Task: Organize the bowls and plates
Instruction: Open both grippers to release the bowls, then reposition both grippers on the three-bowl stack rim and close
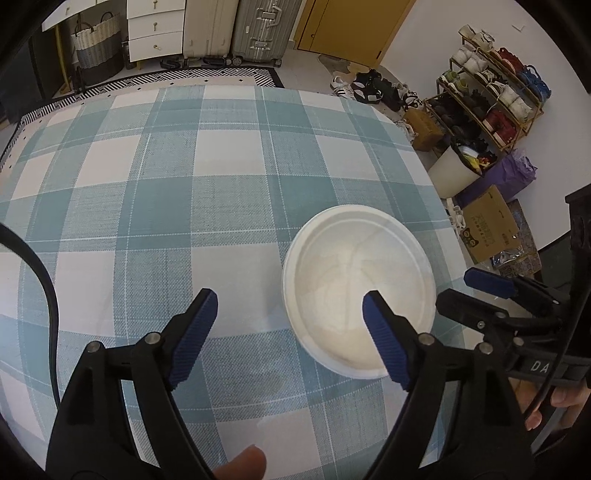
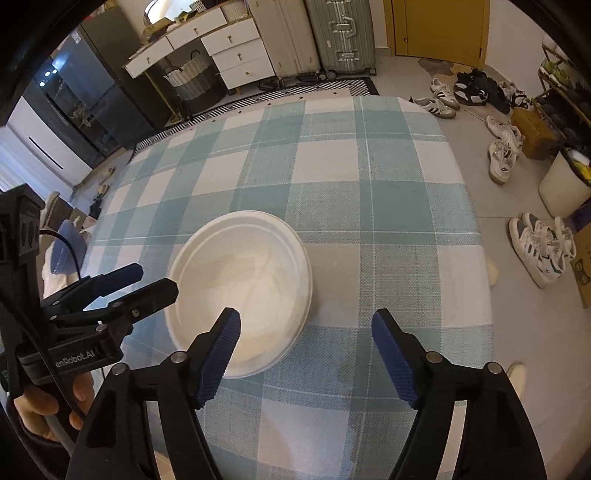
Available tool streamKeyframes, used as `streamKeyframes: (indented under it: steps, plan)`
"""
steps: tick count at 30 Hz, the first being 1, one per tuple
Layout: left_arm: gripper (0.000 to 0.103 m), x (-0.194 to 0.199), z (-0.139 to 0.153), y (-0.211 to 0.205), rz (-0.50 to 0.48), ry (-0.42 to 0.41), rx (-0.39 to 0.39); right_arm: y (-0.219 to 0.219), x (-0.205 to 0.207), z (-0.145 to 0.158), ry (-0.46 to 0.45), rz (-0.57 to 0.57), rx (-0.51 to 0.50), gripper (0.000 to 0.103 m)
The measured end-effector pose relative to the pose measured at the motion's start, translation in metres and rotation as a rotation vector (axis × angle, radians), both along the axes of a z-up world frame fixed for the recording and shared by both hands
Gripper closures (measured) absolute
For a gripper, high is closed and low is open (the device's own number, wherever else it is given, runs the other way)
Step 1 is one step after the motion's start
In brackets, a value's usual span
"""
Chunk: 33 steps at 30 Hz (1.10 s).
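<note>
A white round plate [image 1: 343, 258] with a raised rim lies on the checked tablecloth; in the right wrist view the plate [image 2: 240, 280] shows a doubled edge, as if more than one is nested. My left gripper [image 1: 290, 299] is open, its right finger over the plate's near part and its left finger over bare cloth. My right gripper [image 2: 306, 315] is open too, with its left finger above the plate's near rim and its right finger over cloth. Neither holds anything. Each gripper shows in the other's view: the right gripper [image 1: 491, 295] and the left gripper [image 2: 122, 288], each held by a hand.
The table carries a teal-and-white checked cloth [image 1: 147, 184] and ends close to the plate's right side. On the floor beyond are a white bin [image 1: 452, 170], a cardboard box [image 1: 487, 229], a shoe rack [image 1: 491, 96] and loose shoes [image 2: 539, 251]. Suitcases [image 1: 258, 29] stand at the back.
</note>
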<state>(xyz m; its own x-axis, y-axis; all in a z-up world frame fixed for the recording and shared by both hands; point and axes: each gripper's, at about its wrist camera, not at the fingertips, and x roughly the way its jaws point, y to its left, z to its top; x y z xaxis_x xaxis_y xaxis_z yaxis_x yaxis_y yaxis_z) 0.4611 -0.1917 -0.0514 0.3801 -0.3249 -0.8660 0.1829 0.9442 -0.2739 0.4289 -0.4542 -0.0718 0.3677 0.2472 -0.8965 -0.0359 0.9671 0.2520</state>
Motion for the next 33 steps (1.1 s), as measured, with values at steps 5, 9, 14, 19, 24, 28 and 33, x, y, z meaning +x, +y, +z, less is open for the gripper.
streamKeyframes:
  steps: [5,9,14,19,24,28,33]
  plan:
    - [0.022,-0.011,0.009,0.002,-0.013,-0.036,0.020,0.003,-0.011,0.011,-0.041,0.013,0.018,0.022]
    - [0.021,-0.021,0.018,0.005,-0.015,-0.069,0.031,0.007,-0.019,0.020,-0.071,0.026,0.028,0.018]
    - [0.016,-0.033,0.028,0.008,-0.024,-0.104,0.057,0.006,-0.026,0.020,-0.065,0.030,0.051,0.013]
    - [0.002,-0.046,0.037,0.010,-0.042,-0.121,0.046,0.004,-0.033,0.023,-0.084,0.020,0.059,0.011]
    - [0.002,-0.057,0.045,0.014,-0.049,-0.152,0.058,0.006,-0.038,0.027,-0.102,0.011,0.051,0.011]
    - [0.002,-0.062,0.050,0.017,-0.044,-0.175,0.076,0.010,-0.041,0.030,-0.118,0.013,0.063,0.011]
    - [0.002,-0.057,0.046,0.017,-0.047,-0.188,0.110,0.013,-0.038,0.028,-0.112,0.022,0.072,0.011]
